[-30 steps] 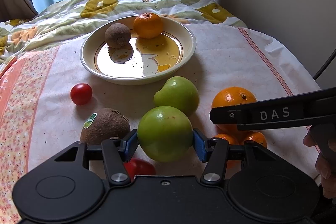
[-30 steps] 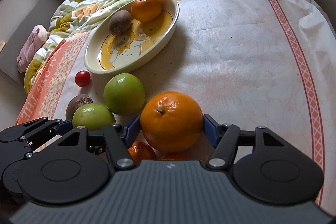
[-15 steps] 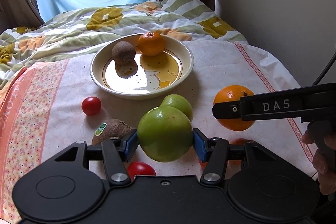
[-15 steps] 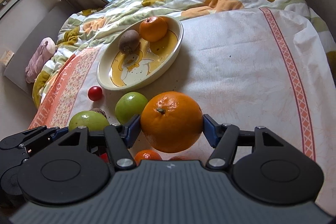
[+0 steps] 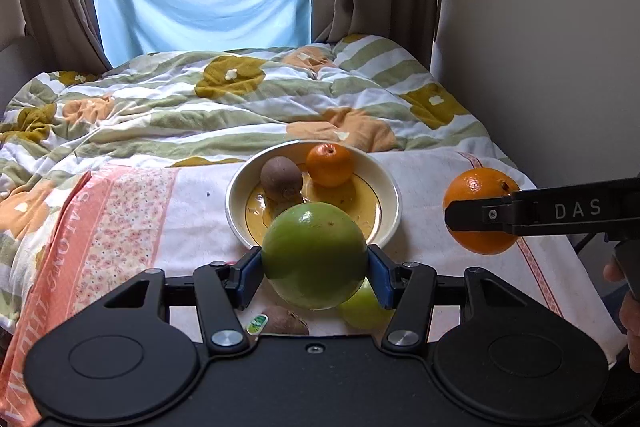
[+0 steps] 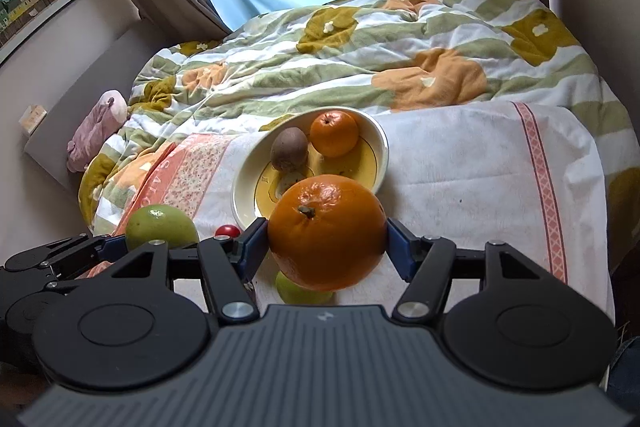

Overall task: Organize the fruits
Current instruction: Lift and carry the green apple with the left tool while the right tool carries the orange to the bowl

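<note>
The left gripper point(image 5: 315, 273) is clamped on a green apple point(image 5: 315, 255) and holds it in the air in front of the near rim of the bowl point(image 5: 390, 189), while the right gripper point(image 6: 326, 245) grips a large orange point(image 6: 326, 231) the same way, raised off the cloth point(image 6: 472, 163) (both fruits sit squarely between the blue pads). The bowl stands on the cloth near its far edge and holds a kiwi point(image 5: 281, 178) and a small orange point(image 5: 329, 164) side by side against its far wall. On the cloth under the grippers lie a second green apple point(image 5: 362, 309), a stickered kiwi point(image 5: 286, 323) and a small tomato point(image 6: 227, 230), all partly hidden.
</note>
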`<state>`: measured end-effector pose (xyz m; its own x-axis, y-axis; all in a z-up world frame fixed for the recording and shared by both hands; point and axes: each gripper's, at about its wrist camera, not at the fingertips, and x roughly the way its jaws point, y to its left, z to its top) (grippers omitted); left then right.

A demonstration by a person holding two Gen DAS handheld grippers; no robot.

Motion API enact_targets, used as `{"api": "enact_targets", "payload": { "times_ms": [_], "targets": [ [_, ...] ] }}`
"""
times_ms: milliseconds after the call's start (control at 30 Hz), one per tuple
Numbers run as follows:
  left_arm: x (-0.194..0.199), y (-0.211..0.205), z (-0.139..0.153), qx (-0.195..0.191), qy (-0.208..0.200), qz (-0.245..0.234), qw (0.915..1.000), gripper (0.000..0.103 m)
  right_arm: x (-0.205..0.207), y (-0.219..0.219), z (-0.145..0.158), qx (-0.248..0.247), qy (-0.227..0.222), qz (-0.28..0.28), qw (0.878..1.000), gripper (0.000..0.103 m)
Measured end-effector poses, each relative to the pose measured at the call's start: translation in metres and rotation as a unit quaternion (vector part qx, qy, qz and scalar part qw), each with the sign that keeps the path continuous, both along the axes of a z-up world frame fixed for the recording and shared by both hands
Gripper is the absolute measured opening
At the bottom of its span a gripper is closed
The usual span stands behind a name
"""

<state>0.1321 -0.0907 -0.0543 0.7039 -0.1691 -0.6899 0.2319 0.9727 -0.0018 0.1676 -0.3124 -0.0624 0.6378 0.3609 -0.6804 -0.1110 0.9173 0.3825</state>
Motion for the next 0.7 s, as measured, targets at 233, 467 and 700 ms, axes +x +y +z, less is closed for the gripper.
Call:
{"api": "enact_targets", "payload": {
  "times_ms": [233, 467, 700],
  "targets": [
    [0.041, 0.020, 0.014, 0.010, -0.008, -0.005, 0.9999, 0.059, 0.032, 0.021, 0.016, 0.005, -0.008, -0.001, 1.000, 0.077],
    [0.086, 0.036, 0.001, 0.025, -0.001, -0.026, 0.9993, 0.059, 0.070, 0.045, 0.007, 0.004, 0.004, -0.009, 1.000, 0.077],
    [0.124, 0.040, -0.029, 0.047, 0.021, -0.073, 0.9960, 0.059, 0.102, 0.057, -0.019, 0.000, 0.030, -0.032, 0.999, 0.077]
  ]
}}
